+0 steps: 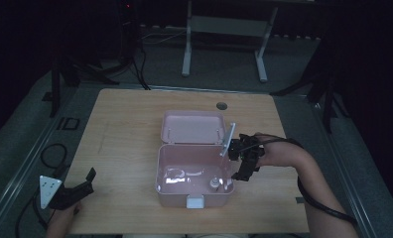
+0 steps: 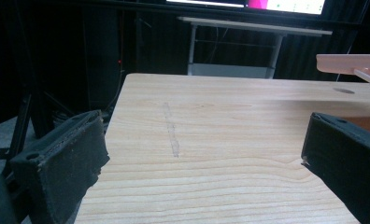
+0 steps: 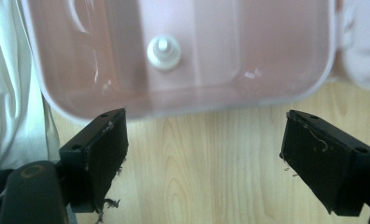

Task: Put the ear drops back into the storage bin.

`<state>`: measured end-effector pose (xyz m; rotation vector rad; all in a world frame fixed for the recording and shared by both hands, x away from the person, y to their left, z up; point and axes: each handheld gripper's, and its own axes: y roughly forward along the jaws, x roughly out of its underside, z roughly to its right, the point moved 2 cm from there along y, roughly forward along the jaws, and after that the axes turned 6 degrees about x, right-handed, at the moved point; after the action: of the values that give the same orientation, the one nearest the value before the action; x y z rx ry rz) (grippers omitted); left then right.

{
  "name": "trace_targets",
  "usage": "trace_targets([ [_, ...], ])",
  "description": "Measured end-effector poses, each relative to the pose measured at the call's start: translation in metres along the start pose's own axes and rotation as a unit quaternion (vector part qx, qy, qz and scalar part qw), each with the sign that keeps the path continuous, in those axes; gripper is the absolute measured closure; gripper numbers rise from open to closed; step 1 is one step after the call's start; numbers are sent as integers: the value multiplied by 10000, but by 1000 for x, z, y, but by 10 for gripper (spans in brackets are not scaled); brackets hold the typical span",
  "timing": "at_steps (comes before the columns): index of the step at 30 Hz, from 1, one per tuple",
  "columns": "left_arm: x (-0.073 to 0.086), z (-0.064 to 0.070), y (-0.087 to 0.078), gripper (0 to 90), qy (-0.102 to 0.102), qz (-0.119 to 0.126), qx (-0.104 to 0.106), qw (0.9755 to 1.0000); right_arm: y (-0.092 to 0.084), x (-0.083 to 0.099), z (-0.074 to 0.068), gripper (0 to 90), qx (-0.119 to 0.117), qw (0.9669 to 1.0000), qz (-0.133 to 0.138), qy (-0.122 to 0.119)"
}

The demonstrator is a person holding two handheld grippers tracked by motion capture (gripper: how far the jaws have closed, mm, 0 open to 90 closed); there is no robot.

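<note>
- Pale pink plastic box (image 1: 194,176) w/ hinged lid sits centre of the light wooden desk (image 1: 125,139) in the high view; lid (image 1: 193,127) lies flat open behind the box, toward upper frame.
- Small white round knob-like piece (image 1: 215,183) sits on the box floor, near the lower-right inside corner in the high view; in the right gripper view it's upper centre (image 3: 164,51), inside the box (image 3: 183,60).
- White clasp tab (image 1: 195,202) on the box's front wall, bottom edge, centre.
- Right tool (image 1: 245,171): held by a hand (image 1: 279,152) just beside the box's right wall, right of frame centre. Jaws wide apart, nothing between them; in the right gripper view (image 3: 204,154) bare desk wood shows between the pads and the box rim sits just above them. No contact w/ the box visible.
- Grey plate (image 1: 228,140) on the right tool stands tilted next to the lid's right corner.
- Left tool (image 1: 88,181): lower left of the high view, near the desk's front-left corner, well apart from the box. Jaws wide, empty; left gripper view (image 2: 204,154) shows bare desk between the pads, lid edge (image 2: 349,63) at upper right.
- White-sleeved arm (image 3: 10,93) at the left edge of the right gripper view.
- Round dark grommet hole (image 1: 221,105) in the desk, behind the lid.
</note>
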<state>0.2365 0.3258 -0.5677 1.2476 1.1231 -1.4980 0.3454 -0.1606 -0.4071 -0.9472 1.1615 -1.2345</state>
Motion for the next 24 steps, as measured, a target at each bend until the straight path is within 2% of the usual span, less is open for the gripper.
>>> trace_targets([
  [6, 0, 0, 0, 4, 10, 0, -4, 10000, 11, 21, -1, 146, -27, 9999, -29, 142],
  [13, 0, 0, 0, 4, 13, 2, -4, 10000, 23, 37, -1, 148, -40, 9993, 94, 347],
  [15, 0, 0, 0, 4, 9, 3, -5, 10000, 31, 47, -2, 148, -21, 9989, 102, 459],
  [20, 0, 0, 0, 4, 16, 6, -2, 10000, 45, 64, -3, 148, 116, 9969, 323, 701],
  [24, 0, 0, 0, 4, 20, 0, -6, 10000, 57, 77, -6, 147, 108, 9950, 470, 879],
])
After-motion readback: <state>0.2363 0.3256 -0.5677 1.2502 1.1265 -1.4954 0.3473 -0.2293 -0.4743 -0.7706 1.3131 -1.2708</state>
